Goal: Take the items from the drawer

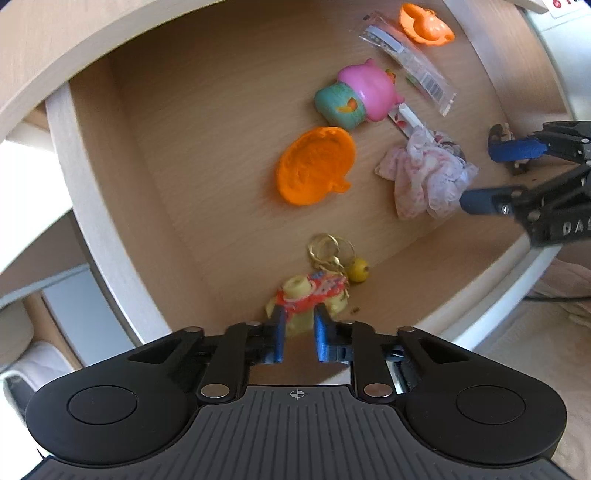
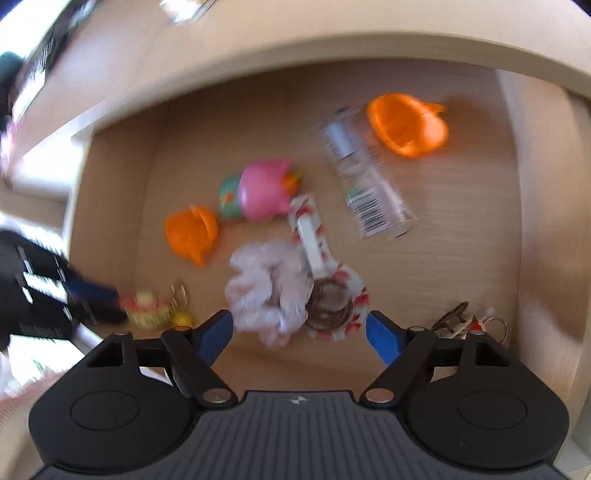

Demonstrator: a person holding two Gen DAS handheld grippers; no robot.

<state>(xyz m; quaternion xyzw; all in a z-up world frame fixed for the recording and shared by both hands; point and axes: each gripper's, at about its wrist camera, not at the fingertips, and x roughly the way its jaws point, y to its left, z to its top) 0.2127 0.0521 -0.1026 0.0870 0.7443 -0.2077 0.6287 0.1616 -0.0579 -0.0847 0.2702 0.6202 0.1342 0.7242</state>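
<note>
An open wooden drawer (image 1: 74, 155) holds small items. At its near edge my left gripper (image 1: 300, 328) points down, shut on a yellow and red keychain toy (image 1: 310, 291) with gold rings (image 1: 328, 251) and a small yellow ball (image 1: 358, 269) attached. The right wrist view shows the same toy (image 2: 147, 310) at the lower left with the left gripper (image 2: 92, 299) on it. My right gripper (image 2: 299, 332) is open just above a pale pink scrunchie (image 2: 266, 288) and a red-patterned hand mirror (image 2: 332, 302). Both lie between its fingers, untouched.
Further in lie an orange mould (image 1: 314, 170), a pink and teal toy (image 1: 362, 92), a clear packet with a barcode (image 1: 410, 62) and a second orange mould (image 1: 424, 24). A dark key bunch (image 2: 461, 317) sits at the right wall. A tabletop overhangs the drawer's back.
</note>
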